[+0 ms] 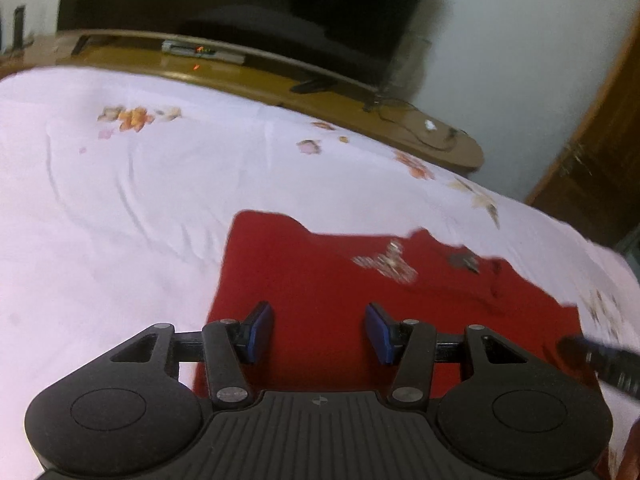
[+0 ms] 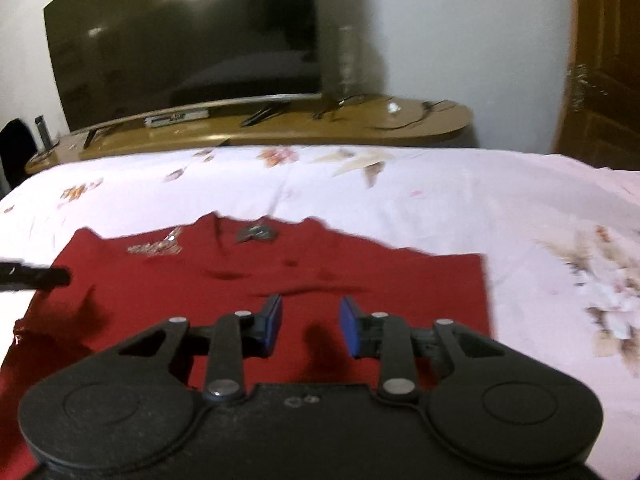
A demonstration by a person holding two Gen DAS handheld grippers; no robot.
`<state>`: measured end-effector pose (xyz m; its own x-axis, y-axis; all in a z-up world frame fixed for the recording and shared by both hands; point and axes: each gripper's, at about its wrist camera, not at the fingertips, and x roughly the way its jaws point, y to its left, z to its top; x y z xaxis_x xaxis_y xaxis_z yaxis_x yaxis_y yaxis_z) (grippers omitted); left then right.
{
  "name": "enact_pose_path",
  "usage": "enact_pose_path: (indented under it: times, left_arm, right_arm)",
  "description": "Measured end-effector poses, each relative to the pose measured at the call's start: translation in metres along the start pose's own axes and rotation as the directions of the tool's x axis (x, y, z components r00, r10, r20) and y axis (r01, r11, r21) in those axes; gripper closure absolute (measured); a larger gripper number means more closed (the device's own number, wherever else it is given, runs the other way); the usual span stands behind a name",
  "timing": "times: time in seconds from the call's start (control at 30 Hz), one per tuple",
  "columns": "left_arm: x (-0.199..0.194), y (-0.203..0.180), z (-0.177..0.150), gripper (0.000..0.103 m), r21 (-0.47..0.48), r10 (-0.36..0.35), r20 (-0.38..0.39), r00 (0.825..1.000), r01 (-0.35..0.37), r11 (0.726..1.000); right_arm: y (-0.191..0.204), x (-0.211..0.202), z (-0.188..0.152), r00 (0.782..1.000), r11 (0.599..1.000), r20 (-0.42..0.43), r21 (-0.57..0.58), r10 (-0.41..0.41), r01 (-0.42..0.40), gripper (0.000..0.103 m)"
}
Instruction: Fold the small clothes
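Both grippers are hovering released over the cloth: the left gripper [image 1: 320,330] is holding its blue pads [image 1: 260,332] wide apart with nothing between them, and the right gripper [image 2: 310,328] is likewise gaping, gripping nothing. Beneath them a red garment [image 1: 320,276] [image 2: 280,276] is lying spread flat on the bed, with a blurred silvery print [image 1: 386,264] [image 2: 156,246] showing near its far edge. A pale floral bedsheet [image 1: 120,200] [image 2: 440,200] is stretching out around the garment on every side. Beyond the bed a wooden shelf [image 1: 440,148] [image 2: 280,128] is carrying a large dark television [image 1: 240,0] [image 2: 180,48], and a wooden door [image 2: 600,80] is standing at the right.
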<state>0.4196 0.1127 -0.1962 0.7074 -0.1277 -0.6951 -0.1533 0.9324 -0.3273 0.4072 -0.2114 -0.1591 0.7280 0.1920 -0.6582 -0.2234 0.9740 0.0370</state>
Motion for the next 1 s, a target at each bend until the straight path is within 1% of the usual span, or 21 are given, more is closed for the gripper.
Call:
enact_pose_path:
  times: [0.07,0.1,0.13,0.2,0.27,0.33,0.37,0.4,0.43,0.47,0.5,0.53,0.57,0.63,0.7,0.77,0.87,0.9,0.93,0.97,1.0]
  left_arm:
    - [0.016,0.009,0.003,0.052,-0.032,0.009,-0.01,1.0,-0.01,0.999]
    - [0.024,0.015,0.004,0.053,-0.046,0.01,-0.013,1.0,-0.011,0.999]
    - [0.029,0.018,0.004,0.053,-0.048,0.006,0.003,1.0,-0.006,0.999]
    - [0.033,0.016,0.009,0.053,-0.043,0.013,0.009,1.0,-0.012,0.999]
    - [0.032,0.011,0.015,0.052,-0.033,0.016,0.02,1.0,-0.015,0.999]
    - [0.033,0.007,0.02,0.052,-0.012,0.035,0.044,0.998,-0.035,0.999]
    - [0.035,0.008,0.022,0.052,-0.01,0.044,0.047,0.998,-0.044,0.999]
    - [0.04,0.01,0.022,0.052,-0.014,0.056,0.033,0.998,-0.056,0.998]
    - [0.045,0.014,0.021,0.052,-0.018,0.059,0.013,0.998,-0.059,0.998]
    - [0.046,0.015,0.018,0.052,0.005,0.055,0.028,0.998,-0.055,0.998]
    - [0.046,0.013,0.017,0.052,0.026,0.062,0.026,0.998,-0.062,0.998]
    - [0.044,0.01,0.017,0.052,0.039,0.069,0.026,0.997,-0.07,0.997]
    - [0.041,0.008,0.017,0.052,0.046,0.073,0.026,0.997,-0.075,0.996]
    - [0.029,0.007,0.013,0.052,0.042,0.072,0.037,0.997,-0.073,0.996]
    - [0.016,0.005,0.004,0.052,0.046,0.046,0.037,0.998,-0.048,0.998]
    - [0.005,0.0,-0.009,0.052,0.076,0.032,0.033,0.999,-0.035,0.996]
    - [-0.004,-0.006,-0.032,0.052,0.147,0.053,0.03,0.998,-0.056,0.988]
    - [-0.003,-0.005,-0.038,0.052,0.162,0.062,0.034,0.997,-0.067,0.985]
    - [-0.006,-0.006,-0.04,0.052,0.169,0.067,0.042,0.997,-0.073,0.983]
    - [-0.008,-0.006,-0.038,0.052,0.163,0.073,0.038,0.997,-0.079,0.984]
    - [-0.014,-0.008,-0.037,0.052,0.147,0.079,0.036,0.996,-0.083,0.986]
  right_arm:
    - [0.002,0.013,-0.001,1.0,1.0,-0.01,0.012,-0.011,0.012,0.072]
    - [0.0,0.022,-0.003,0.999,1.0,-0.029,0.017,-0.026,0.027,0.071]
    - [-0.003,0.035,-0.007,0.996,0.998,-0.069,0.009,-0.054,0.054,0.072]
    - [-0.006,0.041,-0.013,0.997,0.998,-0.048,-0.019,-0.053,0.053,0.072]
    - [-0.005,0.038,-0.005,0.997,0.999,-0.061,-0.021,-0.048,0.047,0.071]
    - [-0.005,0.032,0.002,0.999,0.999,-0.03,-0.006,-0.038,0.038,0.069]
    - [-0.004,0.031,0.005,0.999,0.999,-0.018,-0.007,-0.043,0.043,0.068]
    - [-0.005,0.033,0.007,0.999,0.999,-0.012,-0.008,-0.051,0.051,0.068]
    - [-0.007,0.037,0.006,0.998,0.998,-0.023,-0.006,-0.062,0.062,0.068]
    - [-0.009,0.044,0.004,0.996,0.997,-0.052,-0.004,-0.078,0.078,0.068]
    - [-0.012,0.051,-0.001,0.995,0.997,-0.062,-0.007,-0.076,0.076,0.068]
    - [-0.013,0.051,-0.002,0.996,0.997,-0.048,-0.013,-0.074,0.073,0.068]
    - [-0.013,0.05,0.0,0.996,0.997,-0.055,-0.015,-0.073,0.073,0.068]
    - [-0.015,0.042,0.006,0.997,0.999,-0.051,0.007,-0.053,0.054,0.068]
    - [-0.017,0.031,0.005,0.998,0.998,-0.02,0.017,-0.055,0.055,0.067]
    - [-0.02,0.018,-0.002,0.997,0.997,-0.009,0.002,-0.073,0.073,0.067]
    - [-0.028,0.006,-0.018,0.997,0.998,-0.03,0.017,-0.067,0.068,0.067]
    - [-0.031,0.008,-0.024,0.996,0.997,-0.042,0.011,-0.082,0.082,0.067]
    - [-0.035,0.013,-0.031,0.994,0.996,-0.064,0.014,-0.091,0.092,0.067]
    - [-0.038,0.012,-0.033,0.996,0.996,-0.052,0.026,-0.079,0.081,0.067]
    - [-0.039,0.011,-0.031,0.995,0.996,-0.059,0.031,-0.077,0.079,0.067]
